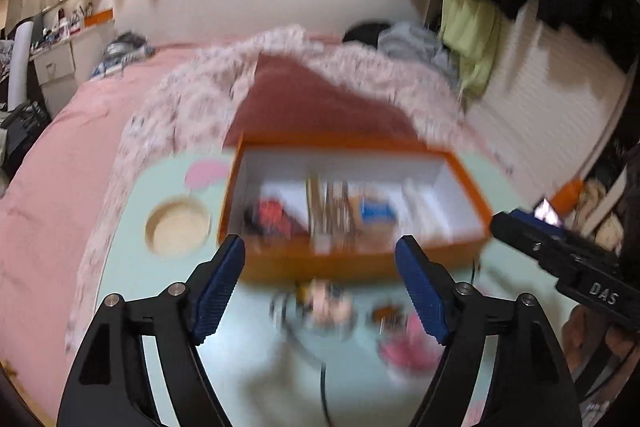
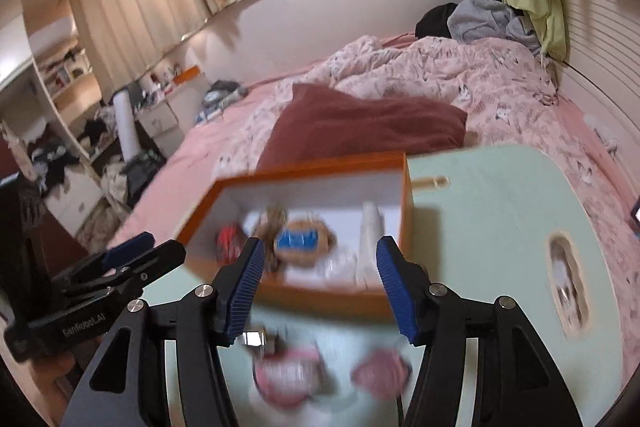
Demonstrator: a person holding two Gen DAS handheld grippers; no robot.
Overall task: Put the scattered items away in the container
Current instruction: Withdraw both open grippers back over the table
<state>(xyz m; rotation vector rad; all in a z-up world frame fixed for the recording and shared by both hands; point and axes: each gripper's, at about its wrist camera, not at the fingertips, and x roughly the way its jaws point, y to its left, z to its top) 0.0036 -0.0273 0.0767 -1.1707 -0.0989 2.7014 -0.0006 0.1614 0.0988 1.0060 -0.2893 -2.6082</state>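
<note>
I had both tongs released, nothing between the pads. The left gripper hung just short of the orange box, which lay dead ahead with its long axis across my reach; the right gripper faced the same box from its own side. Loose items sat on the pale green table just under and between the left pads, so the left looked nearer to them; pink blurs lay below the right pads. Heavy blur throughout. Readable writing: "DAS" on the right tong's body, mirrored "GenRobot.AI" on the left's.
</note>
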